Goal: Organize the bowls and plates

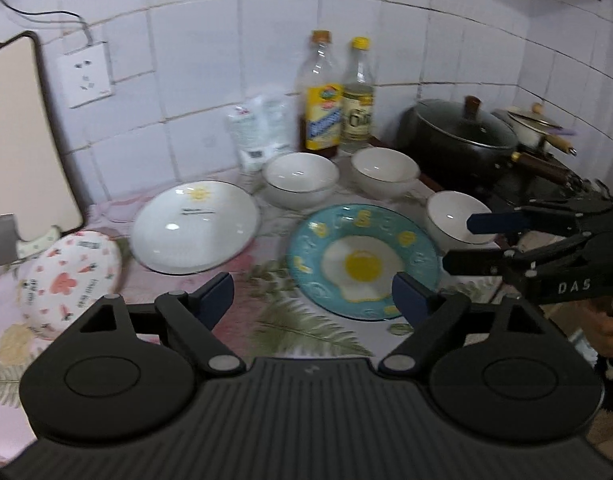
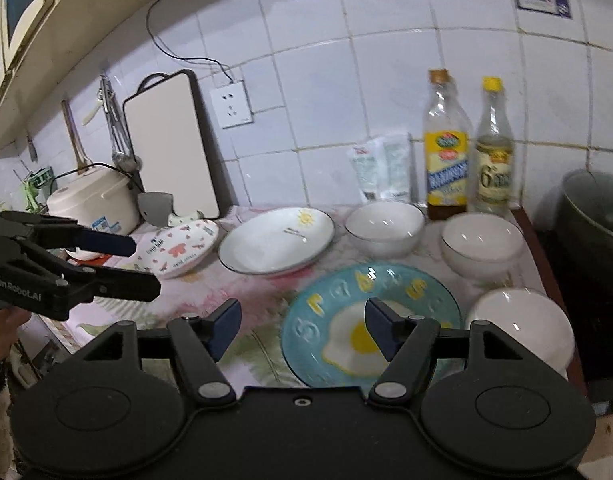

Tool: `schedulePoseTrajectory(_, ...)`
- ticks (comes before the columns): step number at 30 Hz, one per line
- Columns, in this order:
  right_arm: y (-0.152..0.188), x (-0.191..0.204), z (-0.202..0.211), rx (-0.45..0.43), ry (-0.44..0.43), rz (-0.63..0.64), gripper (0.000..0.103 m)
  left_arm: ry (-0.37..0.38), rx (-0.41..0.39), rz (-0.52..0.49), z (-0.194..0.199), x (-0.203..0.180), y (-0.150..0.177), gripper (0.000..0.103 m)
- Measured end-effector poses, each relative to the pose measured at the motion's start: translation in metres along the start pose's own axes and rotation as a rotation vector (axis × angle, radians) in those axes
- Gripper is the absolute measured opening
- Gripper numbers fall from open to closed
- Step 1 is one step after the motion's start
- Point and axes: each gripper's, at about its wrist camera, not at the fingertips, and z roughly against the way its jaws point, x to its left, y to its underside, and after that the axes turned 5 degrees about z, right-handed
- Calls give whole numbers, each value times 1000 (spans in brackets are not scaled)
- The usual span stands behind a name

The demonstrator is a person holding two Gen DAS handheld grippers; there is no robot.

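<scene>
The fried-egg plate (image 1: pixel 362 260) lies flat near the front edge of the worktop (image 1: pixel 266 320), and it is the nearest piece to me. It looks like glazed or glass ware: stiff, breakable and slick, with fair weight for its width, so I judge it wants a pinch across the raised rim and not on the flat face. Lying flat on the cloth, its rim leaves little room to slip a finger under.

Behind it the three white bowls (image 2: pixel 384 224) stand apart, two along the back by the wall and one toward the right end beside the stove. They are deep and thin-walled, so one finger inside and one outside the wall should hold. They look alike and would likely nest.

To the left, the white sun plate (image 1: pixel 194 226) sits further back, and the heart-shaped dish (image 1: pixel 70 276) rests at the left end.

My left gripper (image 1: pixel 312 298) hangs over the cloth with jaws wide apart and nothing between them. My right gripper (image 2: pixel 302 324) stands open too, empty, above the fried-egg plate.
</scene>
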Motion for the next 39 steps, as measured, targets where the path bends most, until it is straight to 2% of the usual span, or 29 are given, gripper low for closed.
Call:
schedulePoseTrajectory(5,27,-15,-2,9,22,-31,74,54,11,1,-25,-7,9,87)
schedulePoseTrajectory(12,63,-30,-26,15,57,-75,74,64,34,51,-65,0,24,87)
schedulePoseTrajectory(18,84,-46,-47,-18,131,-96,74,45,24,118,-96,12,40,85)
schedulePoseTrajectory(25,95,-70,-71,-40,111,-147,74,-7,-12,166,-131,18,49,82)
schedulePoseTrajectory(27,96,-74,-77,-40,104,-168,74,-11,-14,182,-139,19,50,79)
schedulePoseTrajectory(30,97,-78,-84,-45,108,-199,73,-14,3,185,-152,19,51,64)
schedulePoseTrajectory(33,97,-80,-89,-54,116,-205,73,-16,20,205,-163,21,51,56)
schedulePoseTrajectory(39,89,-75,-91,-25,178,-191,72,-20,2,186,-168,17,51,53)
